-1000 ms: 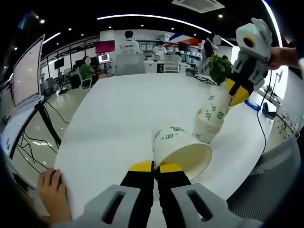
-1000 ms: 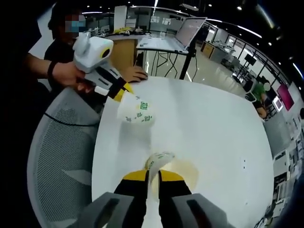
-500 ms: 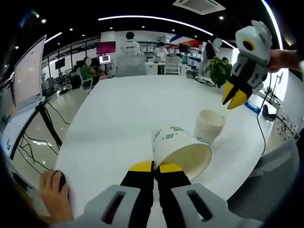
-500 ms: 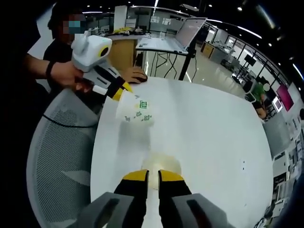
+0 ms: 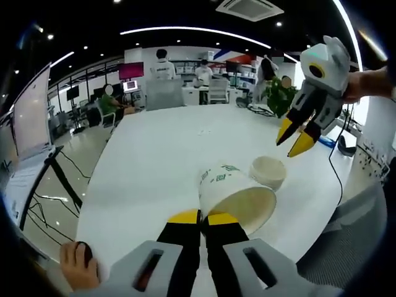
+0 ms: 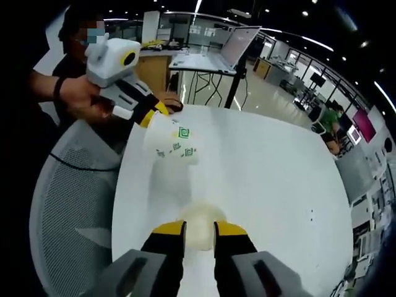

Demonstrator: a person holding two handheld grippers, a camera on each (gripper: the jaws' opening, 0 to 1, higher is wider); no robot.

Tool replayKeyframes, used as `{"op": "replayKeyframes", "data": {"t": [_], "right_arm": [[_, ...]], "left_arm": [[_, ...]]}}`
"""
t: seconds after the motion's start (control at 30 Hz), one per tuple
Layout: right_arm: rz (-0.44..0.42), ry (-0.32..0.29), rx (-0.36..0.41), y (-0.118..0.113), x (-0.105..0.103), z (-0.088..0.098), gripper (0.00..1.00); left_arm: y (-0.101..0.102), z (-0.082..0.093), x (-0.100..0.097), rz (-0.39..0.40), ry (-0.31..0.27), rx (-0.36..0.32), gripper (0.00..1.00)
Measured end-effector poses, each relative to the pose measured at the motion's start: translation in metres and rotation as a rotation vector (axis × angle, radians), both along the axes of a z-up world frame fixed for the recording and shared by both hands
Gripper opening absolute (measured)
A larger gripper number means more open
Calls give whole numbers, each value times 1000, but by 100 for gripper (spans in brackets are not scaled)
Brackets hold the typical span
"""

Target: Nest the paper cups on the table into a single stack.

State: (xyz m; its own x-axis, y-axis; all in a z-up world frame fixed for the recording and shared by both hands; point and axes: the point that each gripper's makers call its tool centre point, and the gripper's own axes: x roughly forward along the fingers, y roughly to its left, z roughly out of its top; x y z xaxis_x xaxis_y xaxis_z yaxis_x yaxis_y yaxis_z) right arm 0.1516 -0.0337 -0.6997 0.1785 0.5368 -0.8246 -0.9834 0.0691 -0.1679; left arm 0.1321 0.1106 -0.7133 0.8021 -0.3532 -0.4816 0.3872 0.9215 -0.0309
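White table (image 5: 154,154): a cup (image 5: 235,195) is gripped at its rim by the left gripper (image 5: 203,218). The right gripper (image 6: 198,228) is held parted and empty above the stack (image 5: 267,171).

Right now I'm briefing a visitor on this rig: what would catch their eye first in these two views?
Probably the paper cup pinched by its rim in the left gripper, held tilted above the white table. Beside it stands the stack of cups, with the right gripper open just above it.
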Motion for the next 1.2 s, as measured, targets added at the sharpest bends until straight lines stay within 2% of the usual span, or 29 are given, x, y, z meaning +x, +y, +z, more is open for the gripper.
{"op": "replayKeyframes", "data": {"t": [0.1, 0.2, 0.33, 0.47, 0.77, 0.97, 1.2], "right_arm": [[-46, 7, 52, 3, 9, 6, 17], [-69, 10, 97, 6, 15, 12, 16], [-85, -20, 112, 7, 23, 15, 14], [-111, -3, 145, 11, 22, 17, 13], [-132, 4, 144, 1, 22, 9, 13], [-167, 1, 150, -8, 25, 11, 13], [-199, 10, 136, -22, 25, 4, 13]], "left_arm": [[-7, 12, 2, -35, -14, 13, 0], [-15, 15, 4, -75, -22, 28, 0], [-28, 24, 5, -122, -36, 45, 0], [-41, 34, 9, -158, -57, 47, 0], [-75, 58, 20, -236, -100, 49, 0], [-91, 56, 27, -277, -98, 55, 0], [-109, 50, 34, -303, -86, 50, 0]]}}
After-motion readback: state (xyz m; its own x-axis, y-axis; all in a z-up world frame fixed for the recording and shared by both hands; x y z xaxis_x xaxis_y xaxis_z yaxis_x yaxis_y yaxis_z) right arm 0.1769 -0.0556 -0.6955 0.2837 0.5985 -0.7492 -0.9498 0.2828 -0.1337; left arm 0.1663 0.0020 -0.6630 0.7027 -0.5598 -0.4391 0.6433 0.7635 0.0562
